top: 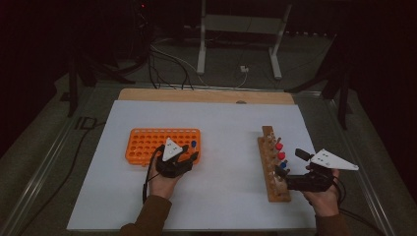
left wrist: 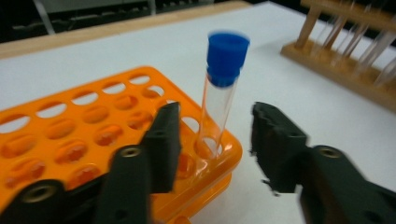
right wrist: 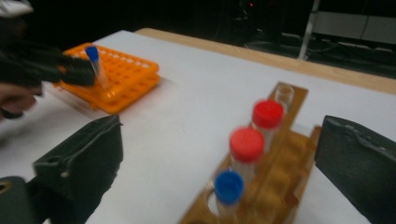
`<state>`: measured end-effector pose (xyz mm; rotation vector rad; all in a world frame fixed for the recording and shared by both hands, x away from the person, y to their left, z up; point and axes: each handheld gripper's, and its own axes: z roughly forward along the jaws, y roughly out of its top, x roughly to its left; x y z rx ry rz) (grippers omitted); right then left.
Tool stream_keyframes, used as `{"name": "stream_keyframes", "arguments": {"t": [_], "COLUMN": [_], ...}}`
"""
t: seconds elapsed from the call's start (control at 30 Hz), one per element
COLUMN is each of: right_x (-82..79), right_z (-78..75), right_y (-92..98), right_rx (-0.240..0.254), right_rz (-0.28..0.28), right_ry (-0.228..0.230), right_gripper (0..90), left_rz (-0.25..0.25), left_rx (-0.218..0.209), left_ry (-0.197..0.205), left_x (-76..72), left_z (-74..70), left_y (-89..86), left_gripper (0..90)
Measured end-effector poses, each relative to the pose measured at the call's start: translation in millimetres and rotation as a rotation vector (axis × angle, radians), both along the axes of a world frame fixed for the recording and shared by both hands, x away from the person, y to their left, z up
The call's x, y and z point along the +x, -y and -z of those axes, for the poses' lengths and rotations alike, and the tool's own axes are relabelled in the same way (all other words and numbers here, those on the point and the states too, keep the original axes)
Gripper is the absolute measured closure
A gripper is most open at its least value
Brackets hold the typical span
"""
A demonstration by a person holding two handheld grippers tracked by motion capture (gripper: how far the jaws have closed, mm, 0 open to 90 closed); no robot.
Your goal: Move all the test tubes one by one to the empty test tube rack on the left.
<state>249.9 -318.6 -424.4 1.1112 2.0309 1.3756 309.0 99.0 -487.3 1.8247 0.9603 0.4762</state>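
Observation:
A clear tube with a blue cap (left wrist: 219, 93) stands upright in a corner hole of the orange rack (left wrist: 70, 140). My left gripper (left wrist: 217, 140) is open, one jaw on each side of the tube and neither pad pressing it. In the high view the left gripper (top: 186, 153) sits at the orange rack's (top: 147, 141) near right corner. My right gripper (right wrist: 219, 135) is open wide around the wooden rack (right wrist: 292, 149), which holds two red-capped tubes (right wrist: 246, 143) and a blue-capped tube (right wrist: 228, 186). The high view shows the right gripper (top: 291, 164) beside the wooden rack (top: 269, 169).
A white mat (top: 221, 162) covers the table, with a wooden strip (top: 206, 96) along the far edge. Most holes of the orange rack stand vacant. Cables and a metal stand's legs (top: 241, 44) lie on the floor beyond the table.

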Motion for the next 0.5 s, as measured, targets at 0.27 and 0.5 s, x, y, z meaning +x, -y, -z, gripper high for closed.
{"name": "stream_keyframes", "arguments": {"t": [0.27,0.5], "right_x": [-3.6,-2.8], "right_z": [18.3,26.4], "right_y": [9.6,4.5], "right_rx": [-0.022,-0.092], "right_rz": [0.008,-0.028], "right_ry": [-0.048,-0.056], "right_gripper": [22.5,51.7], "left_rz": [0.007,-0.020], "left_rx": [-0.066,-0.074], "left_ry": [-0.030,-0.013], "left_x": [-9.1,-18.3], "left_z": [-10.4,-17.7], "left_y": [-8.0,-13.6], "left_gripper": [25.1,6.5]}}
